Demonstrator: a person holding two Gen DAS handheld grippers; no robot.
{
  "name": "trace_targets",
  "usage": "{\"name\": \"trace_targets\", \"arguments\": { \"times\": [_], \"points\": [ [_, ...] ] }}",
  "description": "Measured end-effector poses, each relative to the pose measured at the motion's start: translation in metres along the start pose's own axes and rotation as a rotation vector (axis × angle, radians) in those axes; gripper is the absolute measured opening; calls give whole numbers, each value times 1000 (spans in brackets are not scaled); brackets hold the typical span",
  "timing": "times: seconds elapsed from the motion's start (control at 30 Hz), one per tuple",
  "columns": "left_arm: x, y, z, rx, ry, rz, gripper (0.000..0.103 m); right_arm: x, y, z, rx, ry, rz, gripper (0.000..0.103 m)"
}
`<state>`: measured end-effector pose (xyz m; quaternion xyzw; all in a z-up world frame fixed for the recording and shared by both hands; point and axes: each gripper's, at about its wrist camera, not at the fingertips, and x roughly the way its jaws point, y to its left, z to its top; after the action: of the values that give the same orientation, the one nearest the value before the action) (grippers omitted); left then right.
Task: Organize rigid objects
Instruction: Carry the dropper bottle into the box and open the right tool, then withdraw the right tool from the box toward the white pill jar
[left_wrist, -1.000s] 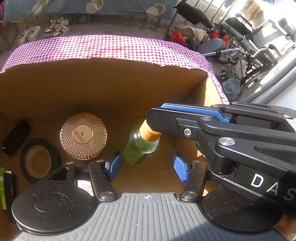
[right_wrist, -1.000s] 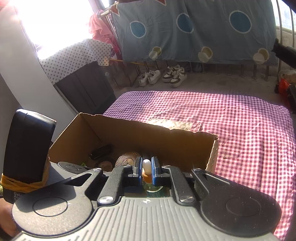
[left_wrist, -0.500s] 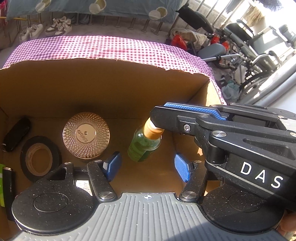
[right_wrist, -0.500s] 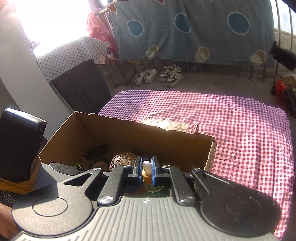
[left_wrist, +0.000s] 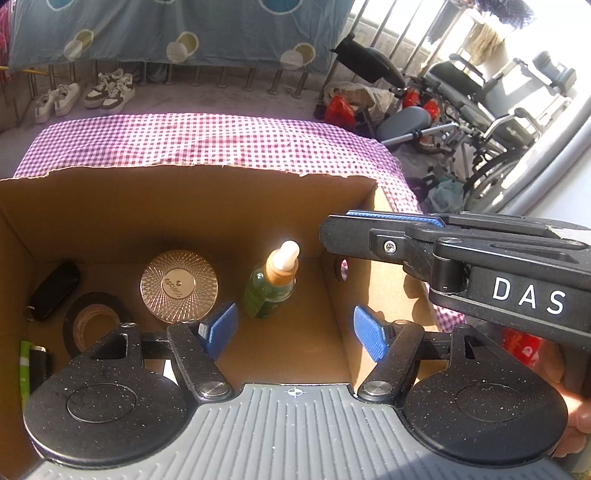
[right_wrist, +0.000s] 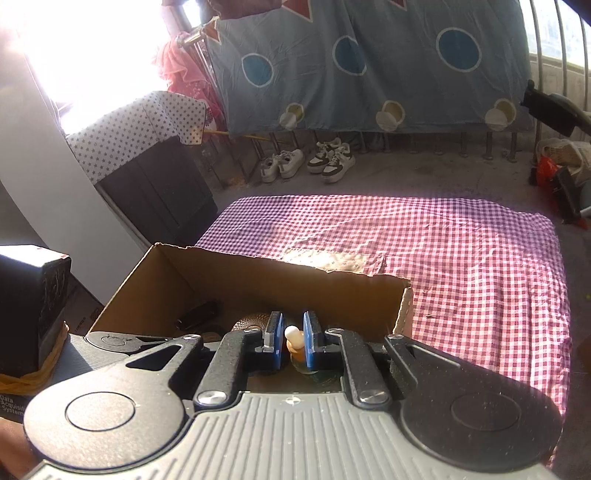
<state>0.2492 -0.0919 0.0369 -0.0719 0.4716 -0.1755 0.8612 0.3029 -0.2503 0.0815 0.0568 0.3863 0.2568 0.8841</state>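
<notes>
Left wrist: green dropper bottle (left_wrist: 271, 286), amber collar, white bulb; left hand-held gripper (left_wrist: 293, 334) opening, empty.

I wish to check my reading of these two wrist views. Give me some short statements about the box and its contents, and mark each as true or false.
1. The green dropper bottle stands upright inside the cardboard box. True.
2. The roll of black tape lies on the checked cloth outside the box. False: it lies on the box floor, beside the round gold case.
3. The left tool grips the round gold case. False: its jaws are opening with nothing between them.
4. Pairs of sneakers stand on the floor beyond the cloth. True.
5. The bottle's dropper top is black. False: it is white above an orange collar.
</notes>
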Motion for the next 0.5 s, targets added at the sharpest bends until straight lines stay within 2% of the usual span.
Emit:
{"name": "trace_targets", "arguments": {
  "times": [0.13,0.23,0.3,0.37,0.43,0.5],
  "points": [
    [-31,-10,-10,52,-57,-25,73,-43,11,-9,35,-77,15,15],
    [-67,-18,-26,87,-122,-62,82,-86,26,-25,57,-166,24,36],
    [-88,-23,-37,113,-163,-76,93,-112,39,-39,55,-222,18,52],
    [-113,-24,-53,134,-202,-92,99,-134,52,-54,55,-270,17,56],
    [-136,-18,-70,141,-244,-113,101,-154,64,-72,62,-314,26,61],
    [-152,-9,-84,123,-264,-114,102,-166,74,-89,72,-344,41,70]
  ]
}}
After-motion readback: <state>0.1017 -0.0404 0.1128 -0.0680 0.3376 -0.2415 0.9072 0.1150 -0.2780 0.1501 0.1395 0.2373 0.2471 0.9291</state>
